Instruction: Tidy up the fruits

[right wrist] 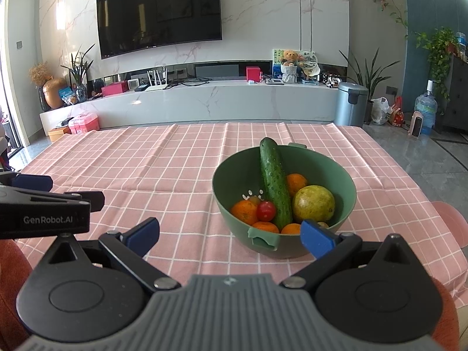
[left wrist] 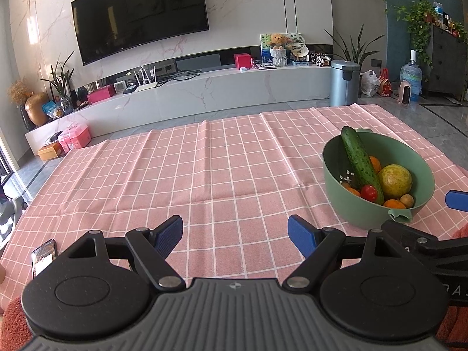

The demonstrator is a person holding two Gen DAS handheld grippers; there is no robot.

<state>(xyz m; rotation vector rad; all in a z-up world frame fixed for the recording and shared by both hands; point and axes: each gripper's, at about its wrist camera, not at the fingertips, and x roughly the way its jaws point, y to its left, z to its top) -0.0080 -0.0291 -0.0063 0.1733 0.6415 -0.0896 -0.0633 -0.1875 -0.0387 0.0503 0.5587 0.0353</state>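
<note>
A green bowl (right wrist: 345, 196) (left wrist: 333, 172) stands on the pink checked tablecloth (right wrist: 163, 169). In it a long cucumber (right wrist: 275, 184) leans on the far rim, beside a yellow-green round fruit (right wrist: 313, 203), a small red tomato (right wrist: 266, 210) and several oranges (right wrist: 244, 211). My right gripper (right wrist: 231, 235) is open just in front of the bowl's near handle, nothing between its blue fingers. My left gripper (left wrist: 235, 235) is open over bare cloth, left of the bowl. Each gripper shows at the edge of the other's view.
A phone (left wrist: 44, 256) lies on the cloth at the near left. Beyond the table are a marble TV bench (right wrist: 204, 102), a grey bin (right wrist: 351, 103) and a water bottle (right wrist: 425, 111). A pink stool (right wrist: 452, 219) sits at the table's right edge.
</note>
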